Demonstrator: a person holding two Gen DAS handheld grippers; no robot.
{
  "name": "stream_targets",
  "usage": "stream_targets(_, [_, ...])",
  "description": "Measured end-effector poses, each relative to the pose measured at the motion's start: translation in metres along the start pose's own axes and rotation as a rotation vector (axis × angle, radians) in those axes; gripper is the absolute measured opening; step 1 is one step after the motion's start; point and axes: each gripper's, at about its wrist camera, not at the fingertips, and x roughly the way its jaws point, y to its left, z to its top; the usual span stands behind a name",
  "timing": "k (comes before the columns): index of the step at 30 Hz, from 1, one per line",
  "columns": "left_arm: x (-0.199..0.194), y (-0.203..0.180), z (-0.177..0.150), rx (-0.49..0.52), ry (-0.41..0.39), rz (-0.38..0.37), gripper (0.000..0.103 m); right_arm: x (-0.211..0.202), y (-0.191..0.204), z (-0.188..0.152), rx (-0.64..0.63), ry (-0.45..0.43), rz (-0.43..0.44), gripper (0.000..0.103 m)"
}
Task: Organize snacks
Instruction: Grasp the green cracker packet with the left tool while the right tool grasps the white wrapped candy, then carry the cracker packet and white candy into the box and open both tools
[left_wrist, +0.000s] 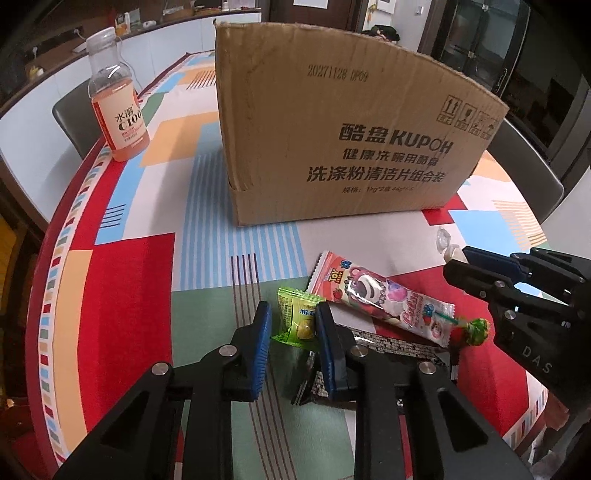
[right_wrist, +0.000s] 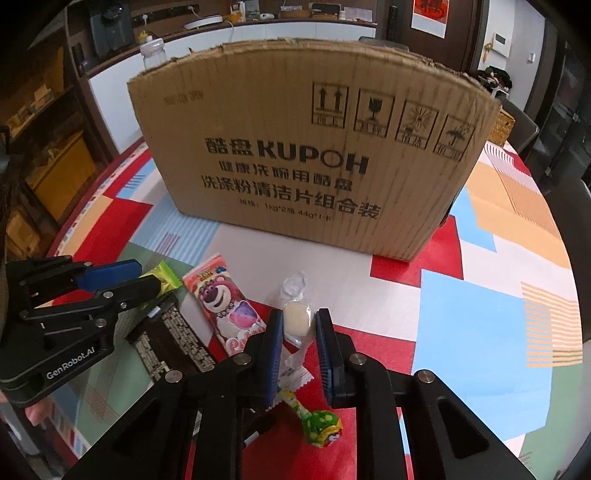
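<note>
A brown cardboard box (left_wrist: 332, 122) stands on the patterned table, also in the right wrist view (right_wrist: 314, 147). In front lie a green candy packet (left_wrist: 297, 317), a pink Toy Story bear packet (left_wrist: 380, 295), a dark wafer bar (left_wrist: 388, 347) and a green lollipop (left_wrist: 476, 330). My left gripper (left_wrist: 293, 325) is open, its jaws either side of the green packet. My right gripper (right_wrist: 298, 328) is open, with a clear-wrapped white candy (right_wrist: 296, 320) between its jaws. The lollipop (right_wrist: 321, 428) lies below it. The bear packet (right_wrist: 225, 302) and wafer bar (right_wrist: 173, 343) lie to its left.
A bottle of orange drink (left_wrist: 118, 107) stands at the table's far left. Chairs (left_wrist: 524, 162) stand around the table. The colourful tablecloth (right_wrist: 480, 295) stretches right of the snacks.
</note>
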Motion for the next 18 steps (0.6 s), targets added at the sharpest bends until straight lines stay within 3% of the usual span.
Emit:
stream_targets(5, [-0.017, 0.0, 0.001, -0.008, -0.033, -0.003, 0.023, -0.017, 0.0, -0.002, -0.009, -0.029, 0.02, 0.019])
stream_targets(18, [-0.081, -0.016, 0.024, 0.035, -0.207, 0.0, 0.023, -0.064, 0.0, 0.018, 0.0, -0.166, 0.056, 0.019])
